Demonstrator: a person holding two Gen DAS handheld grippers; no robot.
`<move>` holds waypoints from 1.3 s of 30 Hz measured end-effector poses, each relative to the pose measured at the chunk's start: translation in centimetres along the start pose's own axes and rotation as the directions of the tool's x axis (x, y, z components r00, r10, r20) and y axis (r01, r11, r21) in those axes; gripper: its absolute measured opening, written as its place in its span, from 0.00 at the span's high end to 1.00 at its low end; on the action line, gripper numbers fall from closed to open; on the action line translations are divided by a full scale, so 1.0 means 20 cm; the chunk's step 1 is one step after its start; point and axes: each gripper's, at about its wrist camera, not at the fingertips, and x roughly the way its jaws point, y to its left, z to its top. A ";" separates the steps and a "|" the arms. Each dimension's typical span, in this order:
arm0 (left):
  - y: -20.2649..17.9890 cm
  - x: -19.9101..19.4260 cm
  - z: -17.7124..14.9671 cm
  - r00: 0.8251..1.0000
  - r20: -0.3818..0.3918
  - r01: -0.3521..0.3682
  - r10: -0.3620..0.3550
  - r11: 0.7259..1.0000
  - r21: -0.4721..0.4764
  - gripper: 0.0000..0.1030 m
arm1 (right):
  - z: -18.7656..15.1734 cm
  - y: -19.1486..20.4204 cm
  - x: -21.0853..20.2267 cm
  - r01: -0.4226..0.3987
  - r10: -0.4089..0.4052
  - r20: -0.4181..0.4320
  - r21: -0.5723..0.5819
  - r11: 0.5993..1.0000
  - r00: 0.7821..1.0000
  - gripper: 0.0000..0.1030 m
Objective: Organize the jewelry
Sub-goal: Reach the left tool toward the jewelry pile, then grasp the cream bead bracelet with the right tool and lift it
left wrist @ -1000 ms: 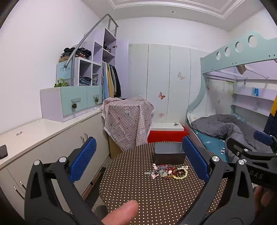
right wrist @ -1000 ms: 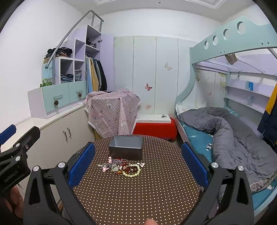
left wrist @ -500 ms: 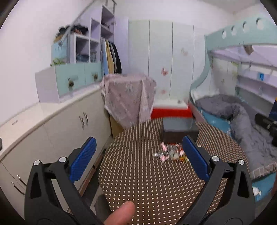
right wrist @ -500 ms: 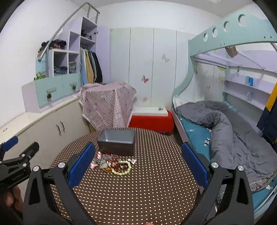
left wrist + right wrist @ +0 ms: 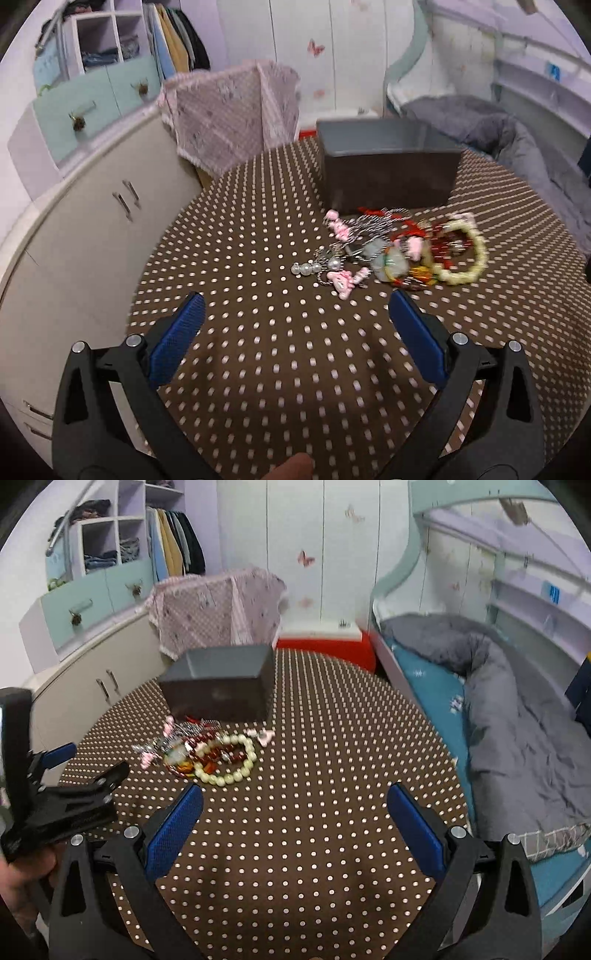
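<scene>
A tangled pile of jewelry point(image 5: 391, 251) lies on the brown dotted round table point(image 5: 295, 369); it has a cream bead bracelet point(image 5: 465, 254), red beads, pearls and pink charms. It also shows in the right wrist view point(image 5: 207, 753). A dark grey open box point(image 5: 388, 162) stands just behind the pile, also in the right wrist view point(image 5: 221, 686). My left gripper point(image 5: 295, 317) is open and empty, close in front of the pile. My right gripper point(image 5: 295, 801) is open and empty, to the right of the pile. The left gripper shows at the left edge of the right wrist view point(image 5: 74, 797).
White cabinets point(image 5: 92, 229) run along the left of the table. A cloth-covered stand point(image 5: 218, 609) and a red box point(image 5: 325, 646) are behind the table. A bunk bed with a grey duvet point(image 5: 498, 709) is on the right.
Both grippers have tilted down and moved forward toward the table. The jewelry pile and the box now look much closer, most of all in the left wrist view.
</scene>
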 end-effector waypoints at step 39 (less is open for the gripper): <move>0.12 0.16 0.01 0.959 -0.055 0.274 -0.278 0.959 -0.076 0.77 | 0.14 0.06 0.45 -0.121 0.112 -0.193 -0.035 0.992 0.975 0.10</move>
